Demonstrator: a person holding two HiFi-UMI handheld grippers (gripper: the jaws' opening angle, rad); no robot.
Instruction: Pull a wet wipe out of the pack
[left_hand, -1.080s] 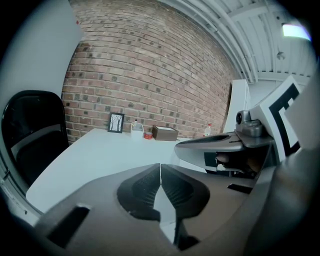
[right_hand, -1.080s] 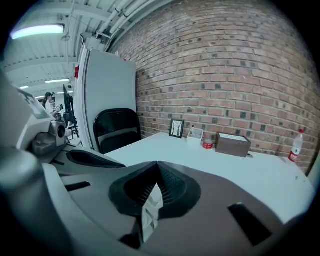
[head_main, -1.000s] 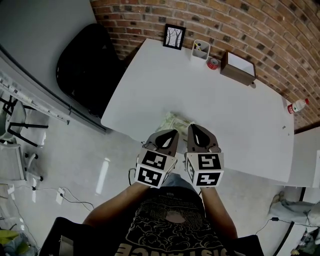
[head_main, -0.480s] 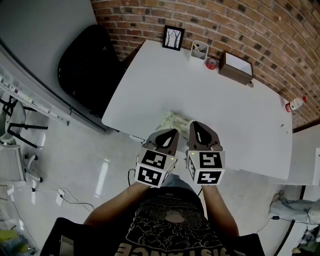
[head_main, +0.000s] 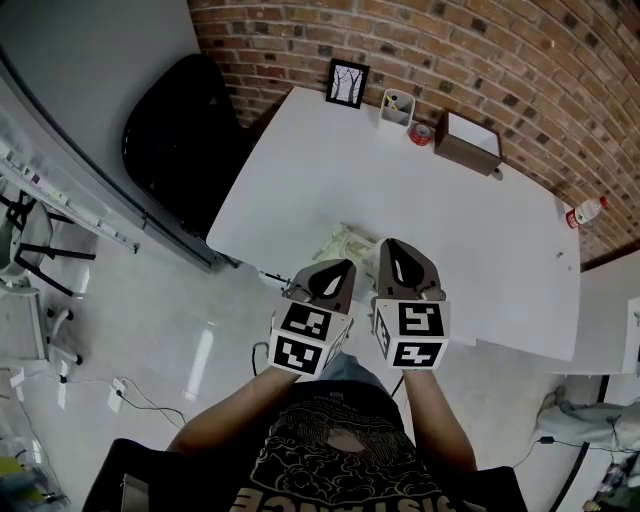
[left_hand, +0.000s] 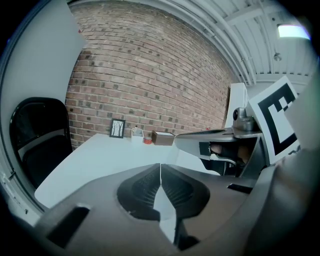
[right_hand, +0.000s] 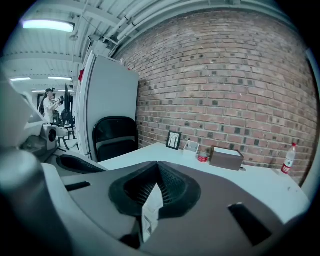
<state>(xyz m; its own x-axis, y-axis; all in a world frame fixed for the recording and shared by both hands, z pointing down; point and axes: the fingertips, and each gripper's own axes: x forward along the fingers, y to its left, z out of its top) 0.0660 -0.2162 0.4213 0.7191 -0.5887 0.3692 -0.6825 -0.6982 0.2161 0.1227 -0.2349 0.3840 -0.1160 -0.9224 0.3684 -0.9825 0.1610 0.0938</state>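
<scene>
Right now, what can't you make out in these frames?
- Wipe pack: in the head view its near part is hidden behind the left gripper and right gripper. Its opening is unseen, and neither gripper view shows it.
- Pale wedge below the left gripper's closed tips, left gripper view: held material or table behind, can't tell.
- Wipe in the right gripper: its lower end is hidden by the gripper body.
- Bottle label: too small.

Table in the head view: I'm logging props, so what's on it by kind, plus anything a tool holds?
picture frame: 1
white cup: 1
red tape roll: 1
brown box: 1
bottle: 1
wipe pack: 1
wet wipe in right tool: 1
Total: 7
</scene>
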